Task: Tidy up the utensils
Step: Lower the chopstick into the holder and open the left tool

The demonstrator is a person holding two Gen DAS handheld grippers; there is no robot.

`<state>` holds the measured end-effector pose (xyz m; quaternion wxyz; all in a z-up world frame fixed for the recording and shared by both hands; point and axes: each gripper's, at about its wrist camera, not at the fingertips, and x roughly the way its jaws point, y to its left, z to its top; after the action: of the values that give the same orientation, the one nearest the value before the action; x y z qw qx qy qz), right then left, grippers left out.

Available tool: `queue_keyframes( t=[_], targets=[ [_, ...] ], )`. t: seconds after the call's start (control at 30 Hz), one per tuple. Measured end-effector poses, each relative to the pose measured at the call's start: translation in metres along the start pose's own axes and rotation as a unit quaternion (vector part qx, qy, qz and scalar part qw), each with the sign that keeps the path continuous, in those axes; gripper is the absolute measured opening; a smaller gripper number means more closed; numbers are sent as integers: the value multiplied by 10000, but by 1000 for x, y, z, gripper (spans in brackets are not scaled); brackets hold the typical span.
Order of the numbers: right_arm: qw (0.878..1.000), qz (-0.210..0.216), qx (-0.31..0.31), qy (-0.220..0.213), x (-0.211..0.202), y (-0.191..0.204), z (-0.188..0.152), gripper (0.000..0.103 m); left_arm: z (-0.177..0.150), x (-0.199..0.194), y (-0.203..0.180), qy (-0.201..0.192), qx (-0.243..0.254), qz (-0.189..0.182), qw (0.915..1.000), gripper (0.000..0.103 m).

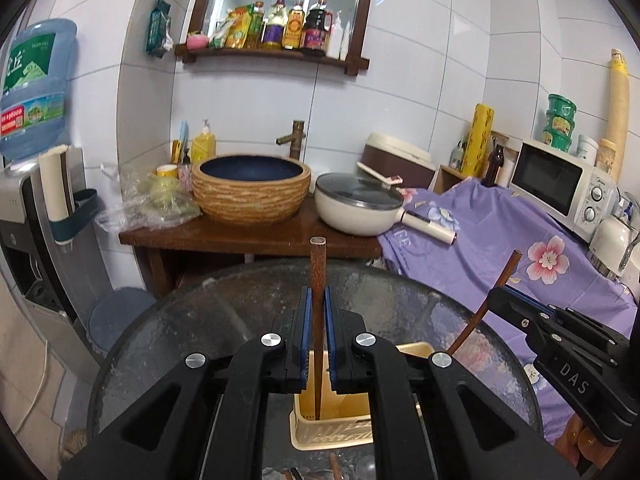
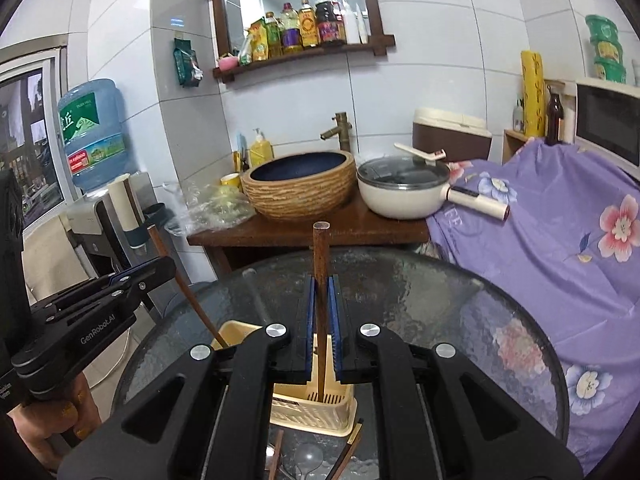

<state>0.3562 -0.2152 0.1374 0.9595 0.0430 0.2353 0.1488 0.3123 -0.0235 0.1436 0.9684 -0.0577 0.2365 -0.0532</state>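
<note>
A round glass table carries a cream slotted utensil basket, with more chopsticks and a clear spoon lying on the glass just in front of it. The left gripper is clamped on a brown chopstick held upright, its lower end inside the basket. The right gripper likewise pinches a second chopstick, tip down in the same basket.

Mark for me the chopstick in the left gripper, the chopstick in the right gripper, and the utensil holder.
left chopstick [image 1: 318,280], left wrist view, on its upper shaft above the pads.
right chopstick [image 2: 321,264], right wrist view, on its upper shaft.
utensil holder [image 2: 316,414], right wrist view, on its perforated front wall.
</note>
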Motion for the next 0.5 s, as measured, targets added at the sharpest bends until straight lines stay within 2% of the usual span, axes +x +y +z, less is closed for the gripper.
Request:
queue_keyframes(
  t=[0.33,0.4,0.43,0.47,0.5],
  targets=[
    [9999,-18,100,8,9,-9,-11,8,-20,22,0,328,64,-15,9994,7],
    [9999,-51,83,53,10,-9,-12,11,-22,26,1,387,55,-33,9992,8],
    [9999,-113,55,69,11,-9,-14,14,-23,27,1,414,60,-30,9991,9],
    [9999,-134,34,68,11,-8,-15,28,-24,28,1,434,60,-22,9990,16],
    [9999,-137,25,46,9,-8,-17,49,-25,28,1,445,62,-19,9990,29]
  ],
)
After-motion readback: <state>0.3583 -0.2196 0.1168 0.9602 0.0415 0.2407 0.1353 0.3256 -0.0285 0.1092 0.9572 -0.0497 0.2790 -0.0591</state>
